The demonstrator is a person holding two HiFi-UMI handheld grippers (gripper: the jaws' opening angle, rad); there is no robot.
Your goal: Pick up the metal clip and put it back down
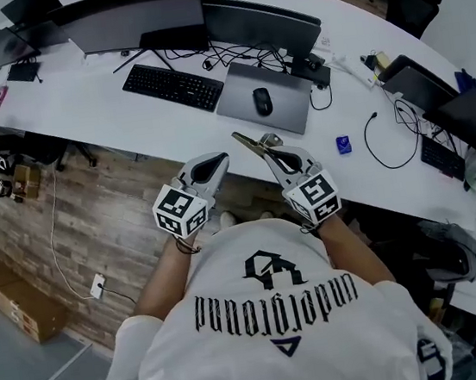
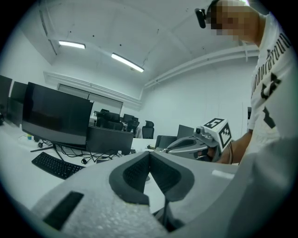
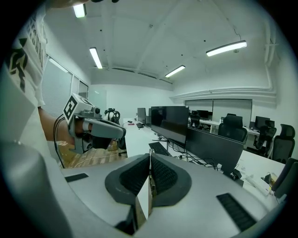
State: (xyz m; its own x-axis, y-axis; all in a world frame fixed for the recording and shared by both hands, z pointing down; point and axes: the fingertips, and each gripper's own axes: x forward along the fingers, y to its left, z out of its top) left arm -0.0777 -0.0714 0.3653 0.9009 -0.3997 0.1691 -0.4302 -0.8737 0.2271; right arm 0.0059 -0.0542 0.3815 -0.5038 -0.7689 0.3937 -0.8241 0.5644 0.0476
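The right gripper (image 1: pixel 275 155) pinches the metal clip (image 1: pixel 249 142), whose long axis points to the upper left over the tabletop (image 1: pixel 105 107) edge. The left gripper (image 1: pixel 217 161) is pressed together and empty.

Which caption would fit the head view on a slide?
The right gripper holds the metal clip up near the edge of the white desk; the left gripper is shut and empty beside it.

The dark ribbed pads (image 3: pixel 132 179) of the right gripper (image 3: pixel 149 169) are covering most of the thin flat metal clip (image 3: pixel 149 195), leaving only its edge showing. The small blue object (image 1: pixel 343 144) on the long curved white desk (image 1: pixel 104 98) is appearing too small to identify. The desk is running off the head view's right edge.
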